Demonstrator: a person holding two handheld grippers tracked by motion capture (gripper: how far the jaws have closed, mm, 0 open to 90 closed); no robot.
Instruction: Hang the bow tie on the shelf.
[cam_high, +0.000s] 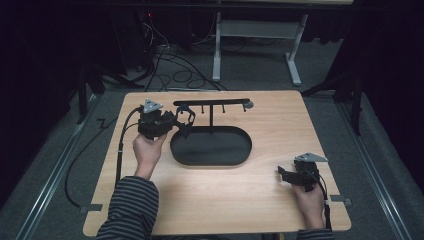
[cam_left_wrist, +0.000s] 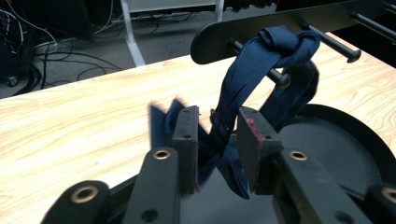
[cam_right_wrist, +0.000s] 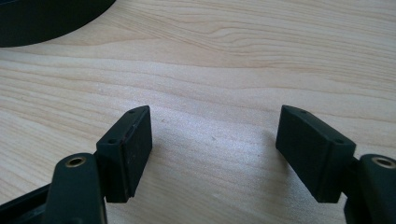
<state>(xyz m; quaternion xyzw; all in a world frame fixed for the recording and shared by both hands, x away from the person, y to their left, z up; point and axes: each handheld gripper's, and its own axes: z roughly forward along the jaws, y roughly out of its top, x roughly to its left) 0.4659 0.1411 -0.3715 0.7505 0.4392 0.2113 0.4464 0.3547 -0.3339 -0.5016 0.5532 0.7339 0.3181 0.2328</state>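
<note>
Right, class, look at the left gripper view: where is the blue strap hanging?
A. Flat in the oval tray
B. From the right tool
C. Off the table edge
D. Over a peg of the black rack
D: the strap loops over a peg of the rack, its lower end dropping between the parted jaws of the left tool, above the tray.
</note>
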